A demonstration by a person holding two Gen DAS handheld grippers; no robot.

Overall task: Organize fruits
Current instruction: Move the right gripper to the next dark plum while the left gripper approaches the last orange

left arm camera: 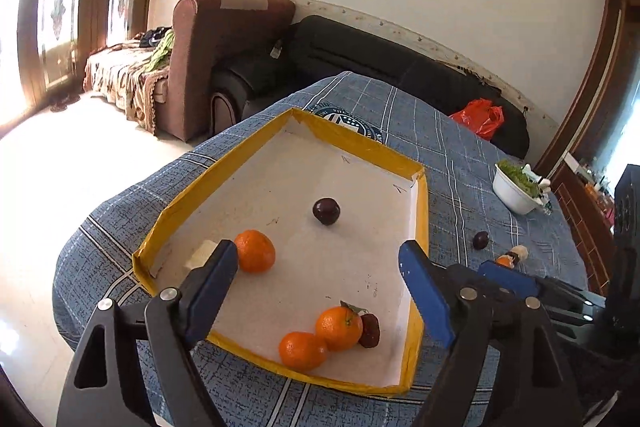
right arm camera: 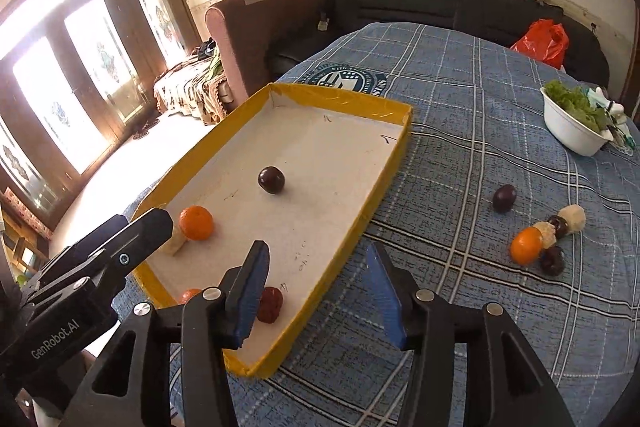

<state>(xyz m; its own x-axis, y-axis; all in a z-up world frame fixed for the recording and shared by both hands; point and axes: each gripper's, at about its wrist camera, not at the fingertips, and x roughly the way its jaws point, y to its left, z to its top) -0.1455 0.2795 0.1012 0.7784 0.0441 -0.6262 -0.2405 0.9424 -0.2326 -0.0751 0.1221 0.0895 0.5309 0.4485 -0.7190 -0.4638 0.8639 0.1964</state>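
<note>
While both grippers hang over the near end of the tray [right arm camera: 394, 163], neither one is carrying anything. The left gripper [left arm camera: 318, 259] has its jaws spread wide over the tray floor, nothing between them, and the right gripper [right arm camera: 318, 267] is just as open, straddling the tray's yellow side wall at lower centre of its view.

Look at the sorting so far: in the left view, two oranges [left arm camera: 320, 337] touch each other at the bottom of the frame with a reddish date [left arm camera: 370, 330] tucked against them, another orange [left arm camera: 255, 251] sits left of centre beside a pale chunk [left arm camera: 203, 254], and a dark plum [left arm camera: 326, 211] rests alone mid-tray. The raised rim is surely there to stop the round fruit rolling off.

Over at the right of the right view, the leftovers wait on the blue checked cloth [right arm camera: 460, 307]: a lone plum [right arm camera: 503, 198], then a tight cluster [right arm camera: 548, 239] of an orange, dark fruit and pale pieces. My guess is the right gripper, wide open, goes there next. A white bowl of greens [right arm camera: 574, 125] stands well apart, upper right.
</note>
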